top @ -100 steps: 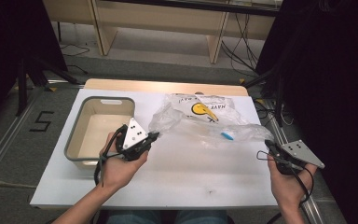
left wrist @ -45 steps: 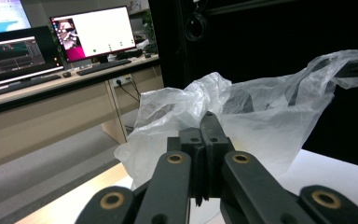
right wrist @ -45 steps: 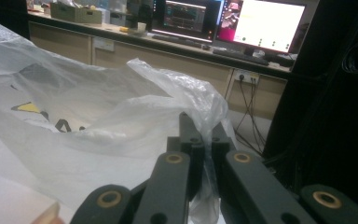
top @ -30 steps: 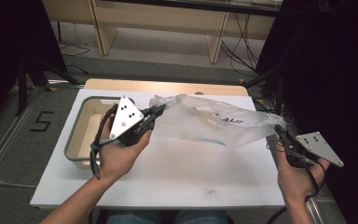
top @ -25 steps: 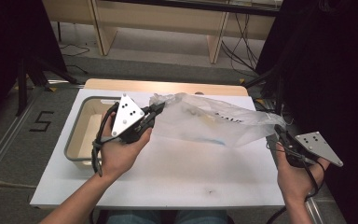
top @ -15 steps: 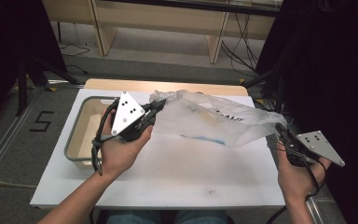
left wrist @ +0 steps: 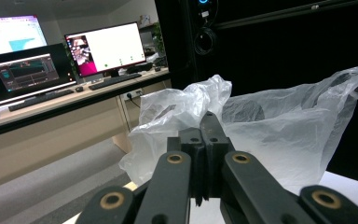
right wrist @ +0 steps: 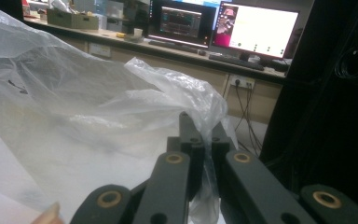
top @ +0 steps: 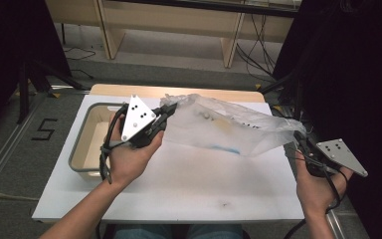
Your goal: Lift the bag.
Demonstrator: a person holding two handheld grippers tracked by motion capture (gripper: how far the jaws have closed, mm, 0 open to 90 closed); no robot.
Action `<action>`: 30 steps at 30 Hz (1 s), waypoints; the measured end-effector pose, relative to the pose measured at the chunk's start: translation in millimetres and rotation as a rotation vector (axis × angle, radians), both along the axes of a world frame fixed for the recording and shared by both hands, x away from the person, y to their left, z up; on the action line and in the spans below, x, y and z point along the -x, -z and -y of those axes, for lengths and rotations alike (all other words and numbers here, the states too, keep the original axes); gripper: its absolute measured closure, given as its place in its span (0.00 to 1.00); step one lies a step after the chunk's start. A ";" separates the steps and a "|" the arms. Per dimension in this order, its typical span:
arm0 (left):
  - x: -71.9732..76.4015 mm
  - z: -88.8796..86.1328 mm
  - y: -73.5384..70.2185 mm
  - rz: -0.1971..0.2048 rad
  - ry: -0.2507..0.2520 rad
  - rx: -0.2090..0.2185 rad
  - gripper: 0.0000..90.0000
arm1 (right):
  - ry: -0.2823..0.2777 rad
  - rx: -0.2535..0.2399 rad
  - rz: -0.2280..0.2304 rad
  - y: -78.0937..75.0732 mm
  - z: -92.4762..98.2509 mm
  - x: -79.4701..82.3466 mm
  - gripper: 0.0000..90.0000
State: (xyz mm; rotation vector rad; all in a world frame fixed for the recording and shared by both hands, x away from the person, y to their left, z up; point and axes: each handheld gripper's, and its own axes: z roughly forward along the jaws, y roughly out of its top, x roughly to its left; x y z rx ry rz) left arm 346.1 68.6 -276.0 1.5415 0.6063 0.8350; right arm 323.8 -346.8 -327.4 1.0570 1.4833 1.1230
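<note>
**Plastic bag stretched between two clamped grippers**

In the high view the clear plastic bag (top: 229, 129) hangs above the white table (top: 179, 194), spanning the frame's centre from left to right. The left gripper (top: 163, 115) pinches its upper-left corner, jaws closed tight on the film. The right gripper (top: 301, 142), at the right edge, has its jaws closed on the opposite end. A grey bin (top: 82, 149) sits at the left.

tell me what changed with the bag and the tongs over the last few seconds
The plastic bag lay crumpled on the table; now it hangs stretched above it between the two hands. The left tongs rose and took one end, while the right tongs grip the other end at the table's right edge. Over the last second little shifted. The tray stayed where it was.
</note>
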 end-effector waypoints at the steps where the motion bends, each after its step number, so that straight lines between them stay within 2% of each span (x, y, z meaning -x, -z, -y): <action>1: 0.9 0.6 -0.9 0.002 0.001 0.003 1.00 | -0.001 0.001 0.003 -0.2 0.0 0.1 1.00; 9: 5.7 3.3 -9.4 0.031 0.016 0.012 1.00 | 0.002 0.000 0.005 -0.9 0.7 0.6 1.00; 14: 1.0 3.3 -9.1 0.024 0.008 0.012 1.00 | 0.003 0.000 0.001 -0.7 0.8 0.3 1.00; 23: -18.7 -0.4 -0.6 -0.010 -0.038 -0.007 1.00 | 0.000 -0.003 -0.007 0.1 -1.1 -7.8 1.00; 30: -41.5 -3.7 11.5 -0.056 -0.091 -0.031 0.99 | -0.009 0.001 -0.031 2.1 -8.8 -25.7 1.00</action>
